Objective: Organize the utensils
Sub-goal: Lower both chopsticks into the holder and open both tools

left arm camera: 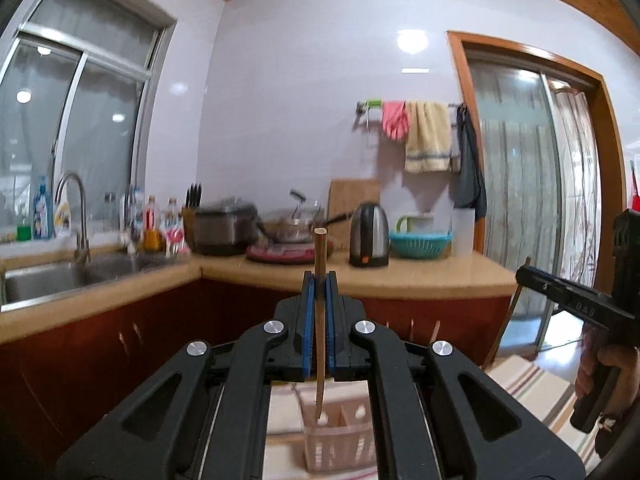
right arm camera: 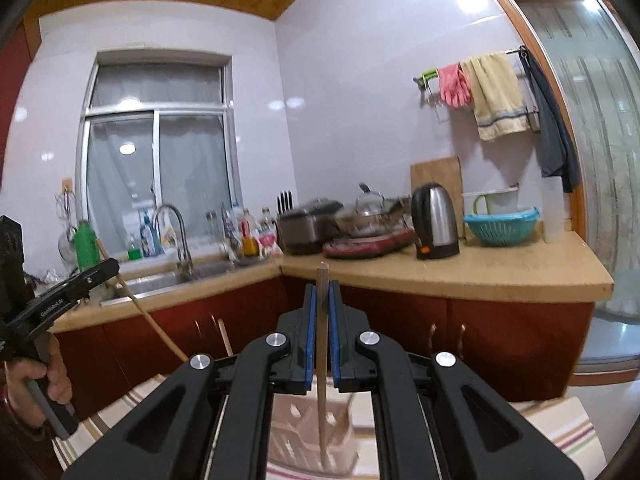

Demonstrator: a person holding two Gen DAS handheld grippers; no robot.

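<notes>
My left gripper (left arm camera: 320, 280) is shut on a brown chopstick (left arm camera: 320, 312) held upright, its lower tip hanging in a compartment of the pink slotted utensil holder (left arm camera: 340, 440). My right gripper (right arm camera: 322, 292) is shut on another chopstick (right arm camera: 322, 360), also upright, its lower end over or inside the same pink holder (right arm camera: 312, 436). The right gripper shows at the right edge of the left wrist view (left arm camera: 524, 270) with its chopstick (left arm camera: 504, 328). The left gripper shows at the left of the right wrist view (right arm camera: 114, 266) with its chopstick (right arm camera: 152, 320).
The holder stands on a striped cloth (right arm camera: 560, 436). Behind are red cabinets, an L-shaped counter (right arm camera: 460, 272) with a sink (left arm camera: 60, 276), bottles, a rice cooker, a wok, a kettle (right arm camera: 434, 220) and a teal basket (right arm camera: 500, 228). A glass door is at right.
</notes>
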